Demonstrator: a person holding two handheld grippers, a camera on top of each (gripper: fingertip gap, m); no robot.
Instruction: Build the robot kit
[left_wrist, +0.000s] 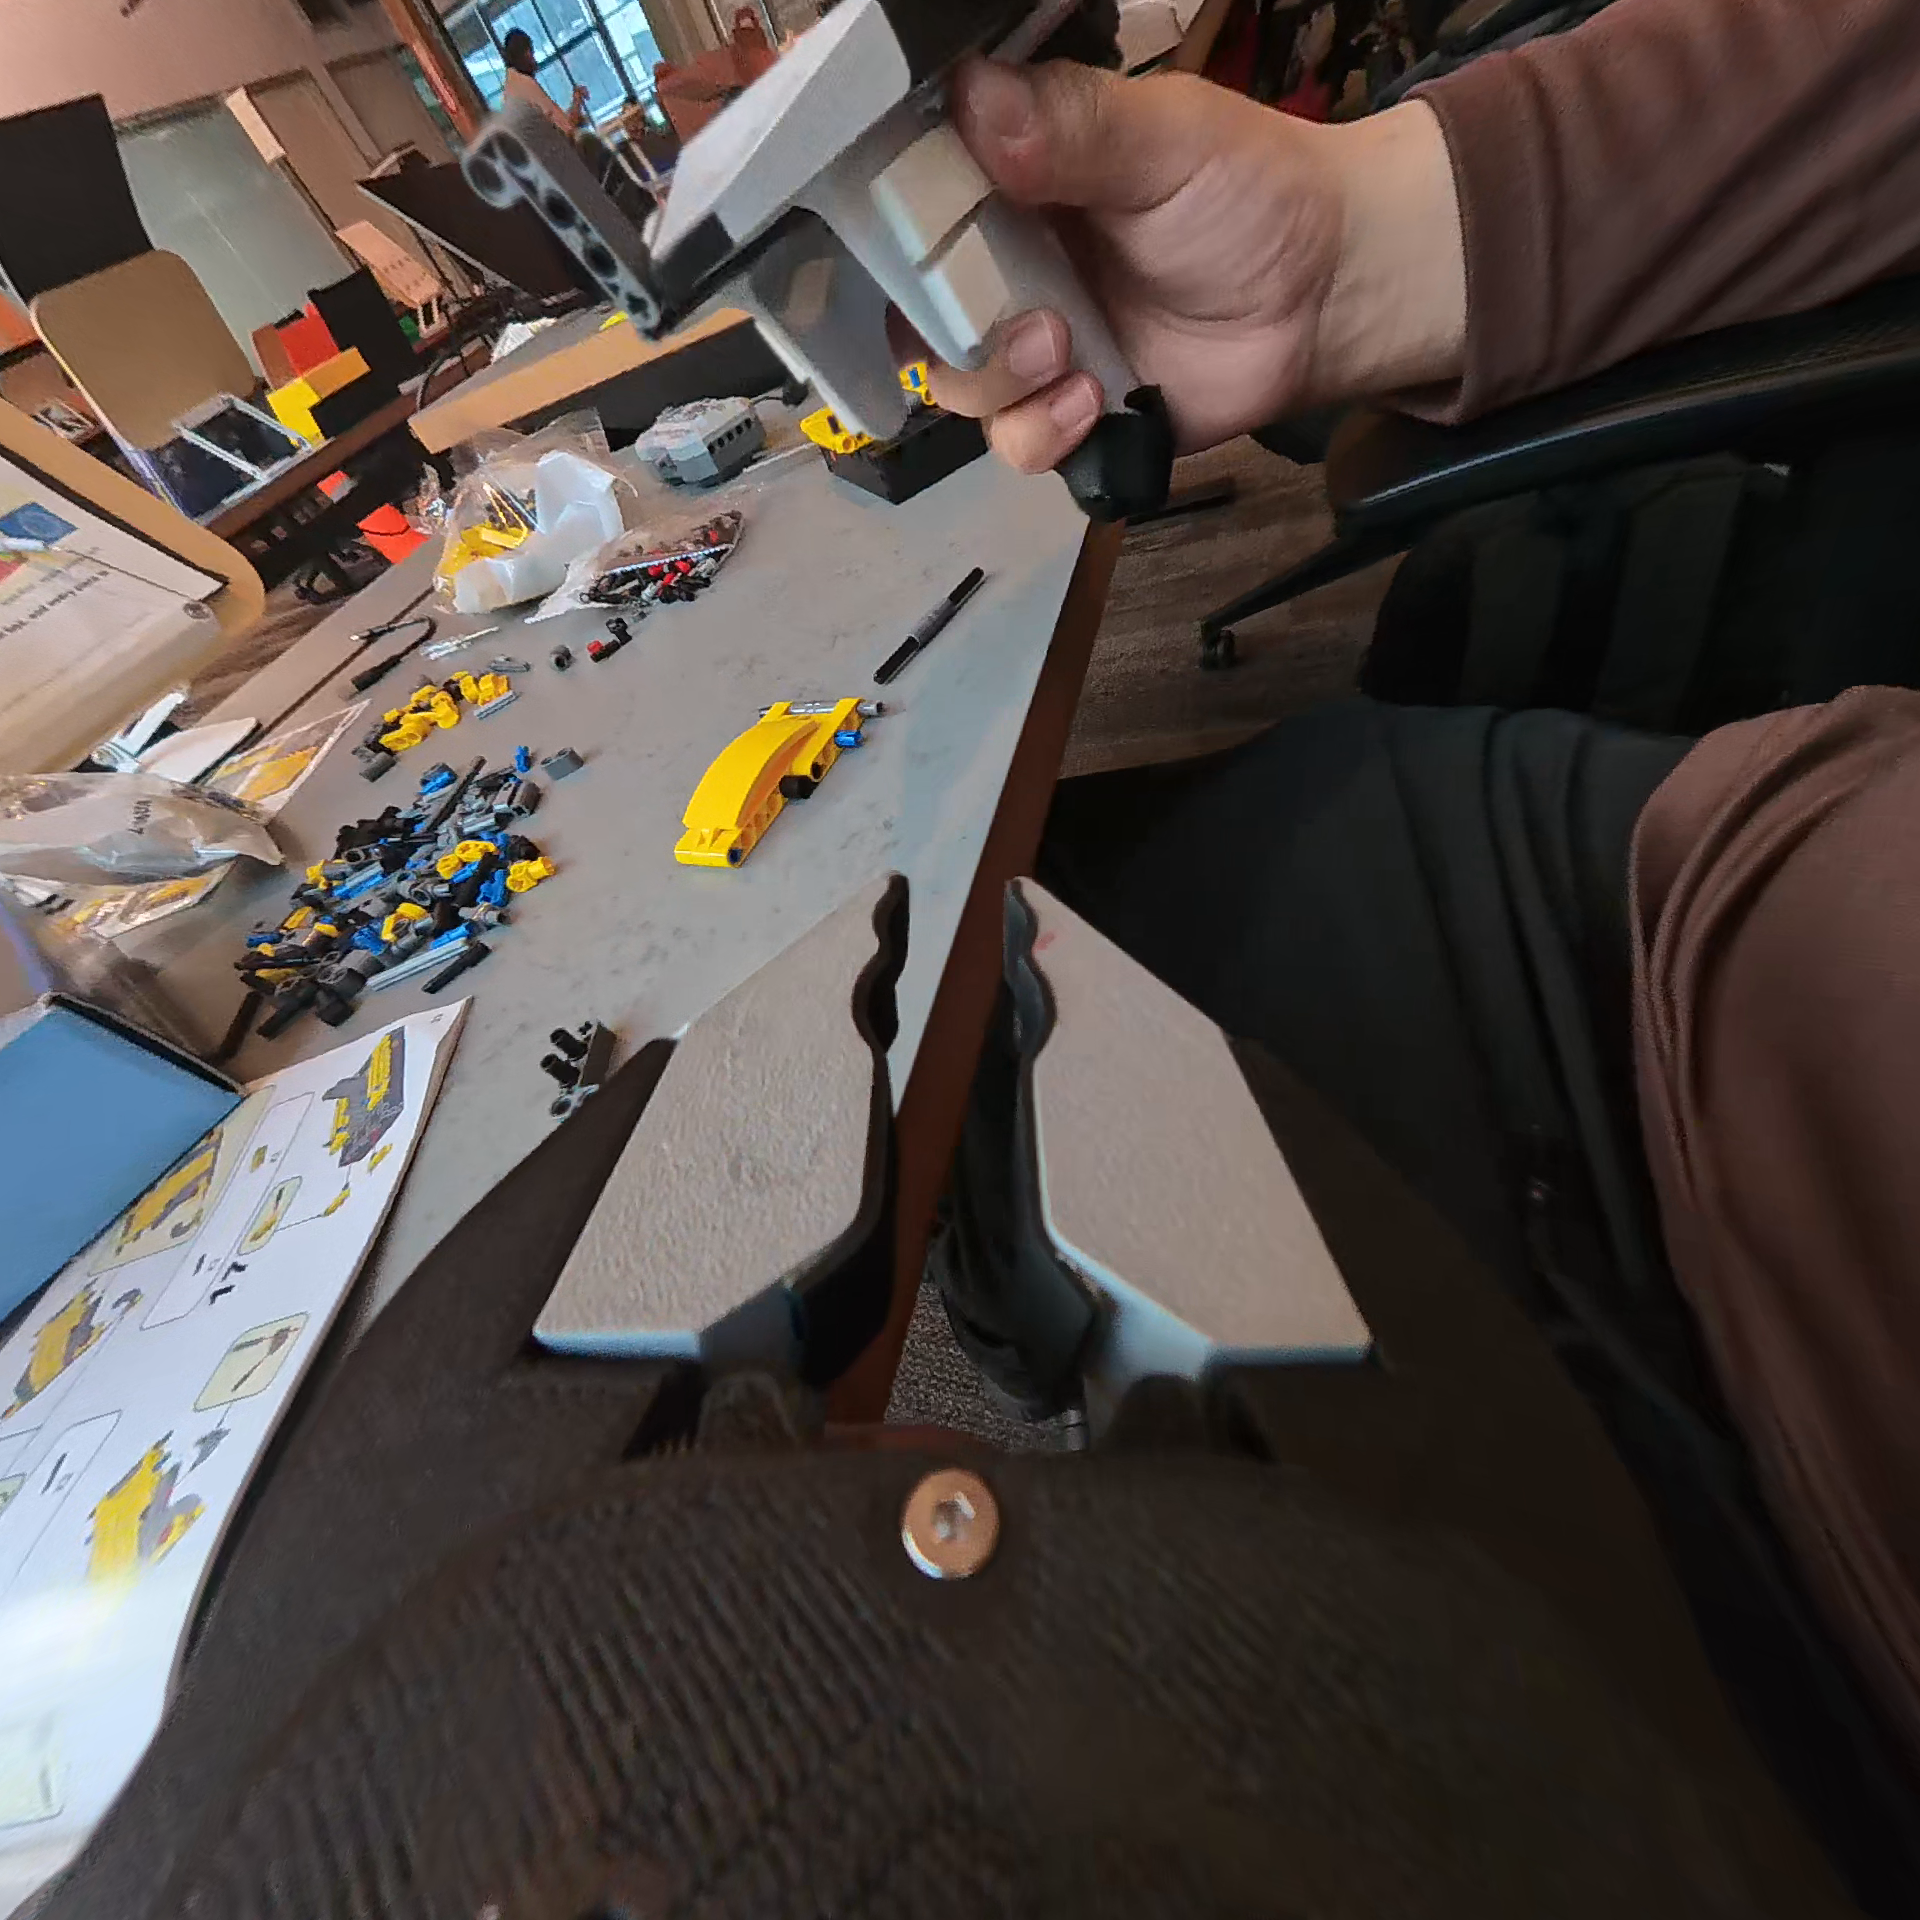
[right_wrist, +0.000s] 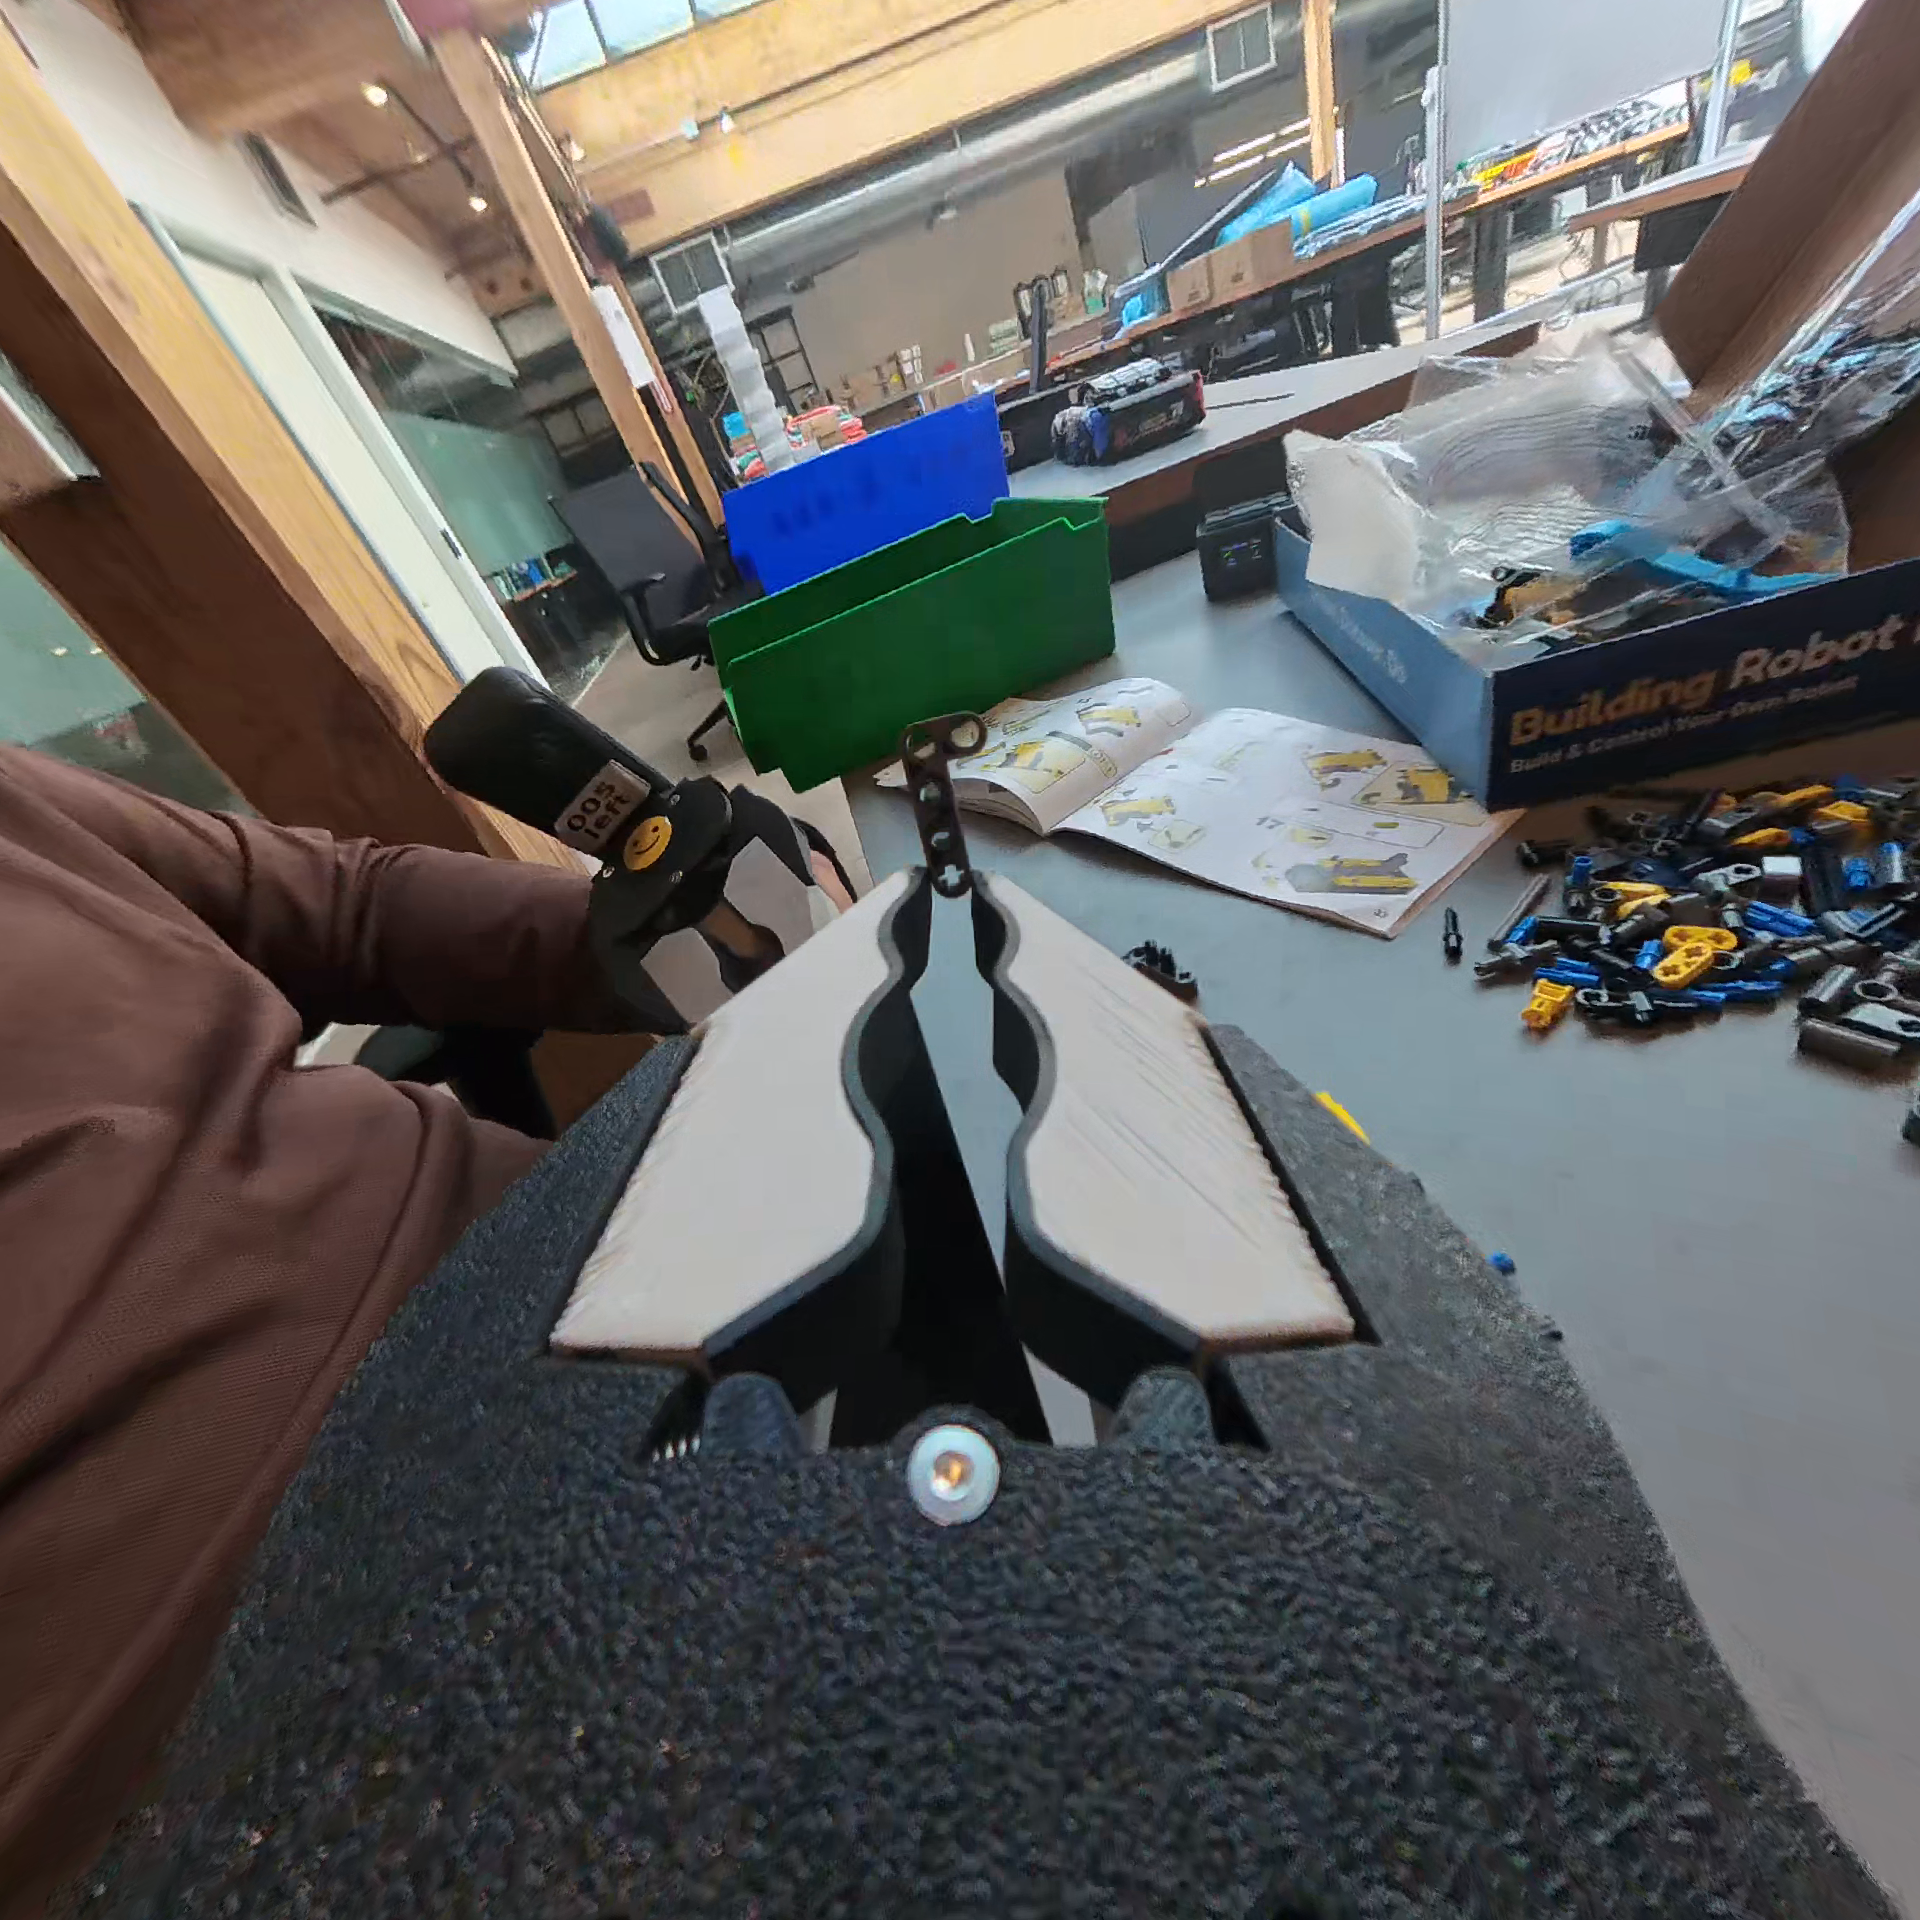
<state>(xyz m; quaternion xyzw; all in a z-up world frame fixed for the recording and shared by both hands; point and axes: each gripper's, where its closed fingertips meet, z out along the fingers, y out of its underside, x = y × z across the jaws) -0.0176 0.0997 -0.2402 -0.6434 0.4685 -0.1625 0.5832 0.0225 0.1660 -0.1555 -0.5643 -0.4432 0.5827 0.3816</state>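
Note:
My right gripper (right_wrist: 948, 883) is shut on the end of a thin black L-shaped beam with holes (right_wrist: 938, 790), which sticks up past the fingertips above the grey table (right_wrist: 1558, 1195). In the left wrist view a hand holds this gripper (left_wrist: 665, 270) high at the top, with the beam (left_wrist: 561, 208) pointing left. My left gripper (left_wrist: 956, 899) is open and empty, hovering over the table's brown near edge (left_wrist: 1039, 727). A yellow curved assembly (left_wrist: 769, 779) lies on the table ahead of it. The left gripper's body (right_wrist: 644, 842) shows at left in the right wrist view.
A pile of small black, blue and yellow parts (left_wrist: 405, 883) (right_wrist: 1714, 935) lies by an open instruction booklet (left_wrist: 208, 1247) (right_wrist: 1195, 800). A black marker (left_wrist: 930, 623), plastic bags (left_wrist: 540, 530), a blue box (right_wrist: 1558, 665) and a green bin (right_wrist: 914, 634) stand around. My right fingertips sit around 12 cm from my left ones.

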